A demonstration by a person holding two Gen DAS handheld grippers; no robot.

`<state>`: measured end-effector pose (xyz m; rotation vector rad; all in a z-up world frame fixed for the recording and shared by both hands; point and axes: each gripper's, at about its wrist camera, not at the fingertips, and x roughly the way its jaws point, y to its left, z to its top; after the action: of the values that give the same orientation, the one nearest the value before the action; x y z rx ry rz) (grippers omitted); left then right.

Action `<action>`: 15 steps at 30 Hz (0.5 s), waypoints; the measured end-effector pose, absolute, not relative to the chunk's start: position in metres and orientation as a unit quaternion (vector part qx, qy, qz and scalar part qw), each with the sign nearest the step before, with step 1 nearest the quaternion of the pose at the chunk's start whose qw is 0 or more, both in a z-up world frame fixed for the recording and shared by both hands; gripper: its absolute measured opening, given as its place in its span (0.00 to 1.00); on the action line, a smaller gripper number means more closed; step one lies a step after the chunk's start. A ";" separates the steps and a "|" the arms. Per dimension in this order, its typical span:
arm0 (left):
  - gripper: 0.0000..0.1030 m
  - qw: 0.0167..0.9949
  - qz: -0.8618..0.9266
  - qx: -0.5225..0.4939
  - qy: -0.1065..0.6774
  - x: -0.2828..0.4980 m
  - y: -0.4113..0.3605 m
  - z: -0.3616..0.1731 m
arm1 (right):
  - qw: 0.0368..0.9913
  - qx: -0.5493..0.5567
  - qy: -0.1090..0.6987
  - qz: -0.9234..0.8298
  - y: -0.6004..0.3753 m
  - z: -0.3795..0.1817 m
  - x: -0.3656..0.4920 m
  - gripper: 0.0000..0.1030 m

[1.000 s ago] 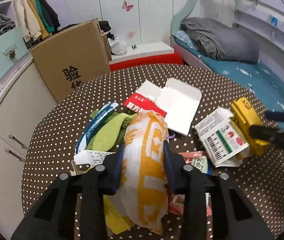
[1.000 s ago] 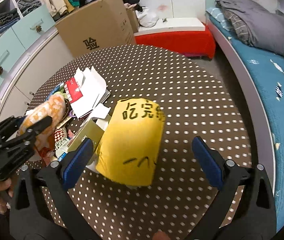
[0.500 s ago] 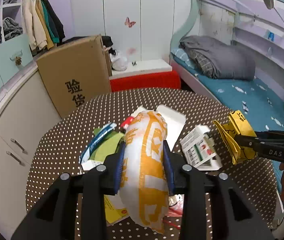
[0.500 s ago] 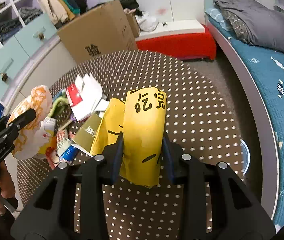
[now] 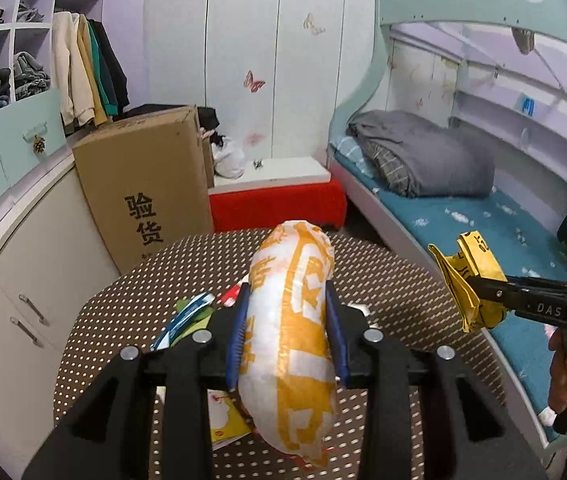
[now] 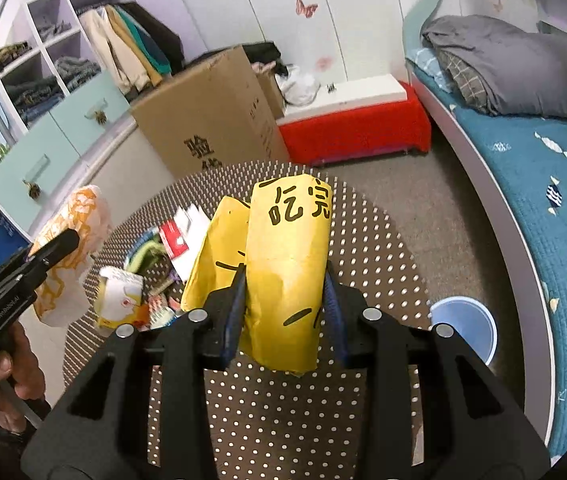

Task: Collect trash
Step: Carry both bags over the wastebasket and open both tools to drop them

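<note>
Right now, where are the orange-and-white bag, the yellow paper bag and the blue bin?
orange-and-white bag point(image 5: 289, 320), left wrist view, its printed middle between the pads.
yellow paper bag point(image 6: 289, 256), right wrist view, its front face.
blue bin point(image 6: 471, 326), right wrist view, its inside beside the table.

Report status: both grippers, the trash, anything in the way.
Left gripper shut on orange-white bag. Right gripper shut on yellow bag. More litter on dotted table. Nothing blocking.

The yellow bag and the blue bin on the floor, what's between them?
Only bare dotted table between yellow bag and blue bin, in the right wrist view.
</note>
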<state>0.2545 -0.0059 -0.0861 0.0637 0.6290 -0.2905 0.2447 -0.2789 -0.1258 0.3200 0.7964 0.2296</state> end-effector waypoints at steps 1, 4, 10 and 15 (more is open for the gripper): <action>0.33 0.941 -0.144 0.027 0.305 0.254 -0.007 -0.082 | 0.905 0.156 0.379 0.111 -0.282 -0.121 0.243 0.34; 0.33 0.944 -0.158 0.006 0.290 0.253 -0.014 -0.068 | 0.914 0.157 0.357 0.108 -0.296 -0.103 0.237 0.34; 0.33 0.943 -0.195 -0.015 0.269 0.252 -0.045 -0.043 | 0.932 0.159 0.313 0.087 -0.333 -0.069 0.223 0.35; 0.33 0.935 -0.232 -0.020 0.266 0.255 -0.092 -0.035 | 0.942 0.168 0.287 0.048 -0.382 -0.055 0.210 0.35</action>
<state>0.2548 -0.0924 -0.0351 -0.0401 0.5444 -0.4747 0.2101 -0.3821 -0.0553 0.3427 0.5851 0.0982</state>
